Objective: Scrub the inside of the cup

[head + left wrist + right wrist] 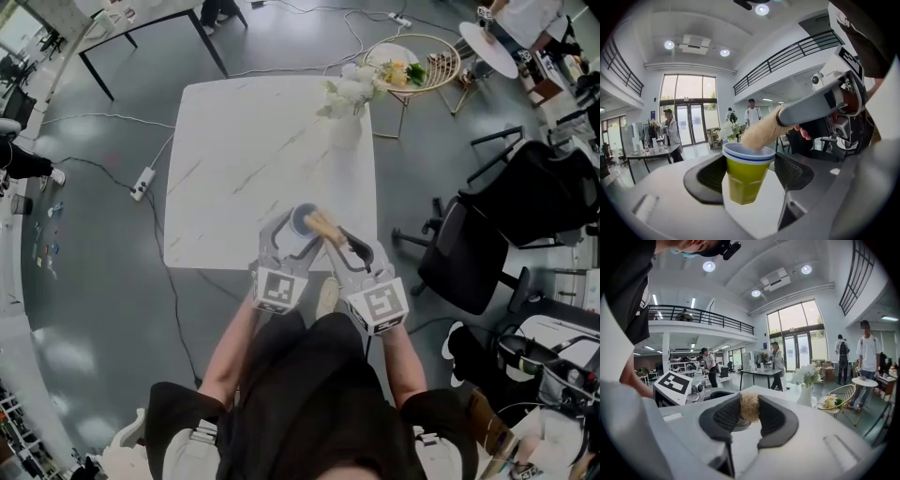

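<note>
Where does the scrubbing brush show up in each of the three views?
Head view: brush at centre, tip at the cup, above the table's near edge.
Left gripper view: brush centre-right, slanting into the cup's mouth.
Right gripper view: brush at centre, pinched by the right gripper.
Shared landmark: vase of white flowers.

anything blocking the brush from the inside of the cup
Nothing visible. The cup in the left tool is open-mouthed, and the brush in the right tool has its tip inside the rim.
</note>
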Motion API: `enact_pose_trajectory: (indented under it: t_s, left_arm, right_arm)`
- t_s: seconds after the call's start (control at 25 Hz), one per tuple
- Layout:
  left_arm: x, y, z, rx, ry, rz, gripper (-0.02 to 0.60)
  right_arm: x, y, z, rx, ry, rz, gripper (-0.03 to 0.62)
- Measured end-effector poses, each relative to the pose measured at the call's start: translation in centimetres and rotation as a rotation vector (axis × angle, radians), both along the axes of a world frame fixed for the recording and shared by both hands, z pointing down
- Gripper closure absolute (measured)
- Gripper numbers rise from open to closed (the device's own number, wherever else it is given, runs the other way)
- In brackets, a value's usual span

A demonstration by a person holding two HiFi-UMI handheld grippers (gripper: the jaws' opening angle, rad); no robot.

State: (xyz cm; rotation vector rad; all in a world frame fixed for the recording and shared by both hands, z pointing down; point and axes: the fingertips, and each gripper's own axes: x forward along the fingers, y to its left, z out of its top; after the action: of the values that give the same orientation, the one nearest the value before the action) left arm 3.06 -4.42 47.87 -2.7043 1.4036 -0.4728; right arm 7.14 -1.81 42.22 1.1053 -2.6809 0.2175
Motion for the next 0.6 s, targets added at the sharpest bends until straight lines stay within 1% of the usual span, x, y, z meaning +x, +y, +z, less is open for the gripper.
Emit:
enact_pose_trajectory:
  t_s: [0.12,0.44,0.6]
  left_arm:
    - [0.4,0.3,-0.4,0.017,-0.023,0.021,0.245]
    - [0.6,1.4,-1.3,0.036,-0.009,0.037,0.245]
    - [0.6,1.8,-1.4,0.047,-0.028,0.048,0.245]
  right_arm:
    - [-0.6,0.3,0.0,-0.012,0.006,-0.017,0.490]
    - [-1.8,0.9,0.7,-0.051,0.043,-0.044,0.490]
    - [-2.3,1.0,1.2,-0.068,0.056,-0.053,0.490]
